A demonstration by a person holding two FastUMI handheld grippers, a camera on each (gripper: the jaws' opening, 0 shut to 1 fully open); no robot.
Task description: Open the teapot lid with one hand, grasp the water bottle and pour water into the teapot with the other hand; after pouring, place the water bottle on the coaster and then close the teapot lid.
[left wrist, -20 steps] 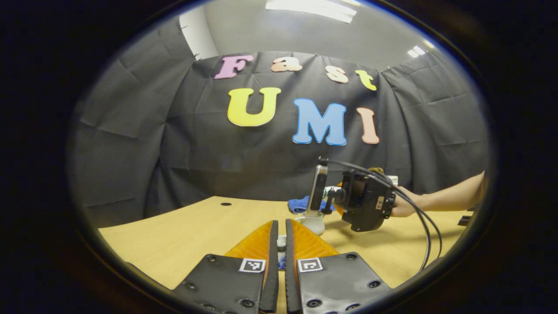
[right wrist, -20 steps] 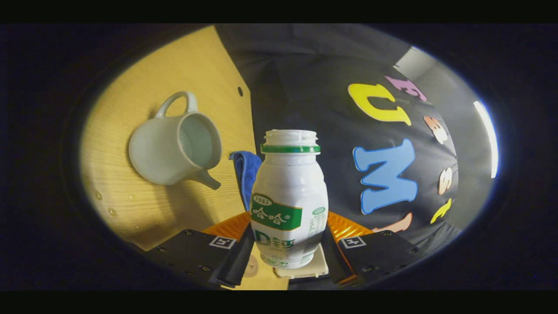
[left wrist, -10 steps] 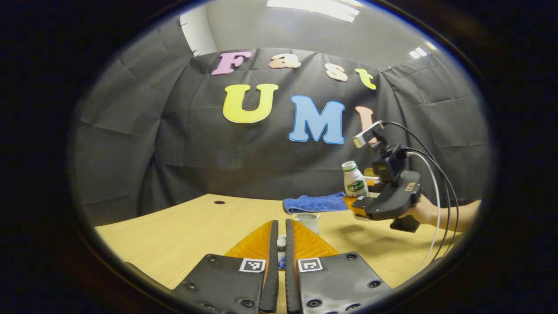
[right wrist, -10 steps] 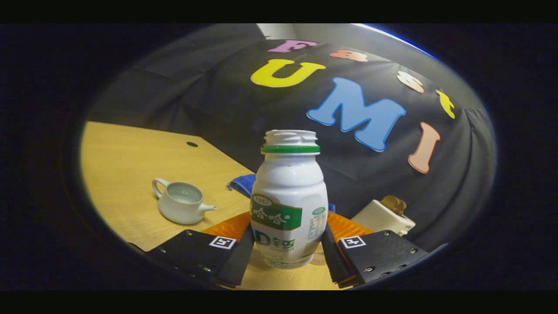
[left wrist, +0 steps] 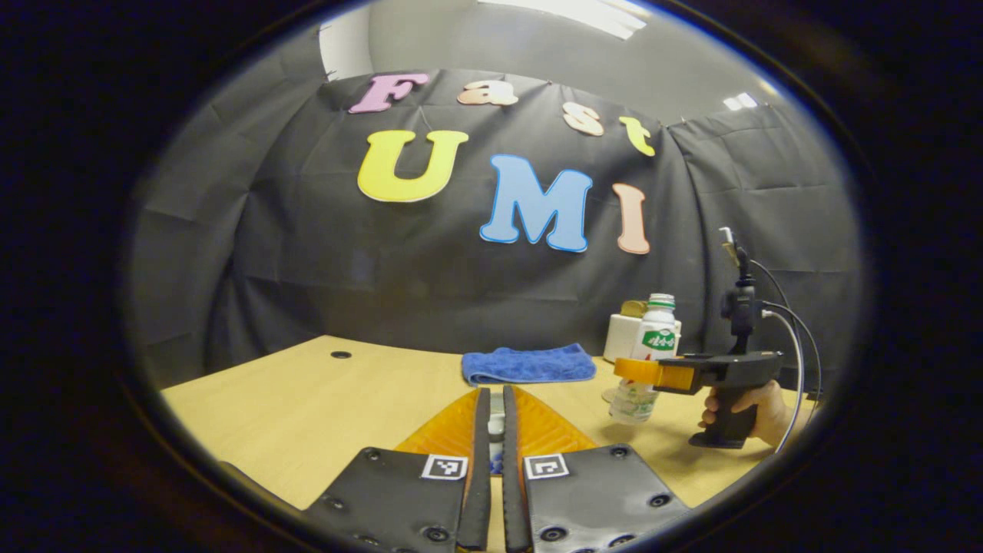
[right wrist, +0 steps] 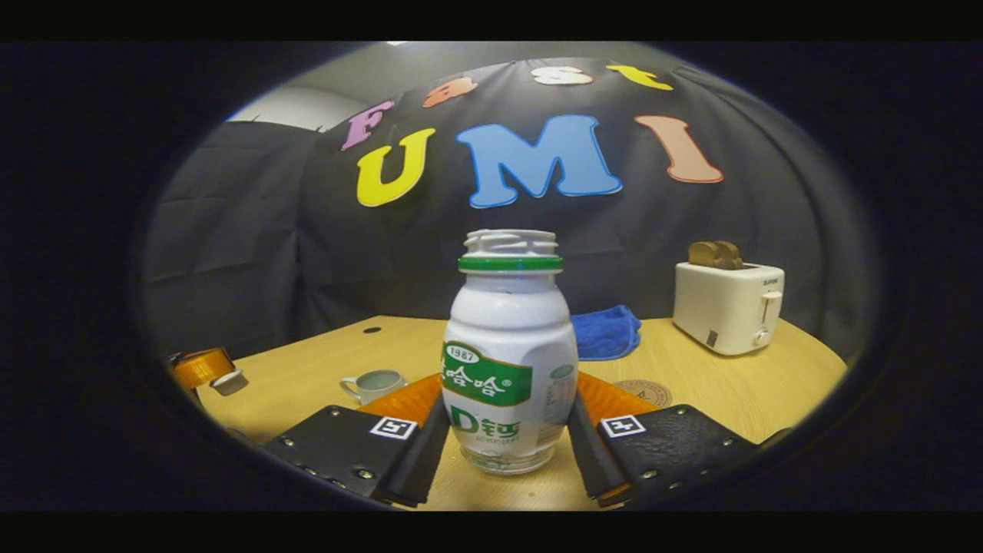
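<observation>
Right tongs [right wrist: 503, 453] clamp one water bottle [right wrist: 509, 361]; one teapot [right wrist: 374, 383], one coaster [right wrist: 643, 392].

water bottle [right wrist: 509, 349] now upright, away from teapot [right wrist: 374, 383]

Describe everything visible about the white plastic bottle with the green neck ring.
The white plastic bottle with the green neck ring is squat and round-shouldered, with a threaded open mouth and no cap. A green and white label wraps its middle. It stands upright, clamped at its lower body between both fingers of the right gripper, above the light wooden table. In the left gripper view it appears before the white toaster; whether its base touches the table is unclear.
</observation>
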